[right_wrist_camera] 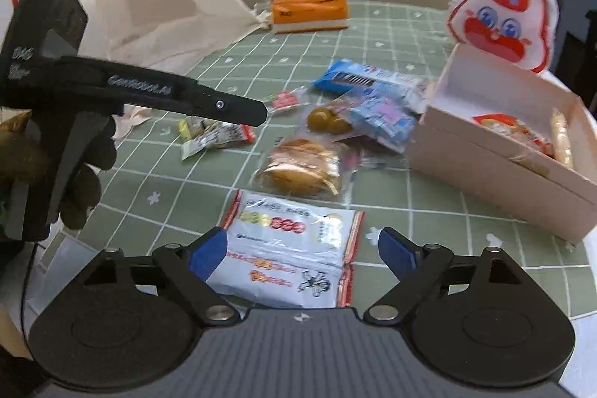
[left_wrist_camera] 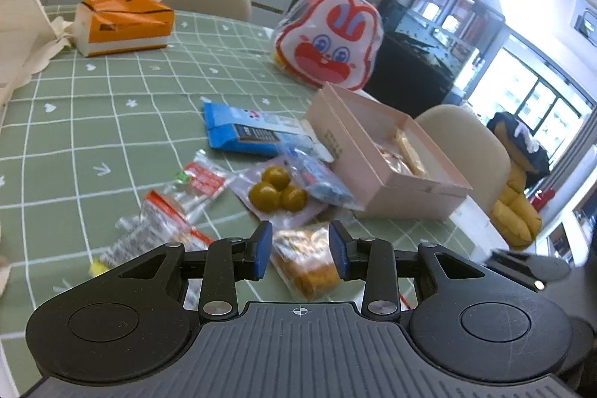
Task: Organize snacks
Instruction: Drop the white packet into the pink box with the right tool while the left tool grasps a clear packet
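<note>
The desk (right_wrist_camera: 429, 211), under a green cloth with a white grid, carries everything. On its right side stands an open pink box (right_wrist_camera: 496, 170) with a few wrapped snacks already lying inside; behind it leans a rabbit-face bag (right_wrist_camera: 503, 25) in red and white. At the far side sits an orange tissue box (right_wrist_camera: 309, 10). Loose snacks lie scattered between: a blue packet (left_wrist_camera: 242, 133) near the box, a clear pouch of green plums (left_wrist_camera: 276, 191) just beside it, a wrapped golden bun (right_wrist_camera: 298, 166) nearer the front, and small red-and-white sachets (left_wrist_camera: 168, 215) off to the left. Closest to the right wrist camera lies a flat white packet with red edges (right_wrist_camera: 291, 256). The right tongs (right_wrist_camera: 302, 254) stand wide apart above this white packet, their blue pads clear of it. The left tongs (left_wrist_camera: 300, 248) hang partly open above the bun, nothing clamped between the pads; a gloved hand (right_wrist_camera: 82, 174) holds that tool.
</note>
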`<control>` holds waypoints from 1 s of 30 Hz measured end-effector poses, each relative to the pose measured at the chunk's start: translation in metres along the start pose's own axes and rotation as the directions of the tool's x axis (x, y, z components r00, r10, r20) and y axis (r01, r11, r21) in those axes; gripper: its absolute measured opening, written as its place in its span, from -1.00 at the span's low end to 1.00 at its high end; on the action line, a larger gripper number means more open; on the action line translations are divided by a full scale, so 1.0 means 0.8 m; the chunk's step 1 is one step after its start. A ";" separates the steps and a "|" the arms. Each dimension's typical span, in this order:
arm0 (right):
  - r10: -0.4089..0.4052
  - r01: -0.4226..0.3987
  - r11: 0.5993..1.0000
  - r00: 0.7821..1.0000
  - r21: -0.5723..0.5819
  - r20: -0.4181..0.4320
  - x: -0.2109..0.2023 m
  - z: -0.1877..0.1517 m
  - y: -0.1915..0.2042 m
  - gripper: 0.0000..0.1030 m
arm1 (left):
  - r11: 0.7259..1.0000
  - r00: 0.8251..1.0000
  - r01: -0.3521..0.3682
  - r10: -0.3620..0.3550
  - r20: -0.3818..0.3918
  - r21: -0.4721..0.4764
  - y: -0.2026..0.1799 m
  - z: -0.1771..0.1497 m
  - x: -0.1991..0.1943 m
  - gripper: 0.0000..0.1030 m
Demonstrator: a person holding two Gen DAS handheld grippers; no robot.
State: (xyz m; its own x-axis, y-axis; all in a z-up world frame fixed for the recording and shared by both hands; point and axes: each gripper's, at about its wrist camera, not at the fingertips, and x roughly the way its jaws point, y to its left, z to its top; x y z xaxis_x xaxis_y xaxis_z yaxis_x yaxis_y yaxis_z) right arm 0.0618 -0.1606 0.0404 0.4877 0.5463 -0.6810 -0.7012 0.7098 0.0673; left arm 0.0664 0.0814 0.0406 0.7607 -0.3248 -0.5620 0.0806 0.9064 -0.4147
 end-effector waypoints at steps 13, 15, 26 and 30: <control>-0.029 0.026 0.994 0.999 0.104 0.025 0.087 0.049 0.017 0.73 | 0.988 0.987 -0.157 0.157 0.016 -0.003 0.067 -0.004 -0.019 -0.27; -0.047 0.046 0.990 0.999 0.130 0.004 0.102 0.052 0.012 0.73 | 0.982 0.982 -0.187 0.187 0.031 -0.006 0.074 -0.005 -0.021 -0.27; -0.056 0.055 0.990 0.998 0.129 0.000 0.095 0.028 -0.009 0.73 | 0.990 0.992 -0.121 0.123 -0.025 0.067 0.059 -0.018 -0.013 -0.26; -0.079 0.080 0.988 0.997 0.129 -0.010 0.087 0.022 -0.016 0.73 | 0.980 0.994 -0.095 0.104 -0.043 0.176 0.028 -0.035 -0.009 -0.26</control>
State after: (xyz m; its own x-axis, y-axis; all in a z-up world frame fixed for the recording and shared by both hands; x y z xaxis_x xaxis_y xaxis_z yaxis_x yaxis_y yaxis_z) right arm 0.1135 -0.1238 0.0050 0.5365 0.4843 -0.6911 -0.5870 0.8025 0.1066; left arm 0.0446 0.0969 0.0153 0.7363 -0.2401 -0.6326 0.1204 0.9665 -0.2267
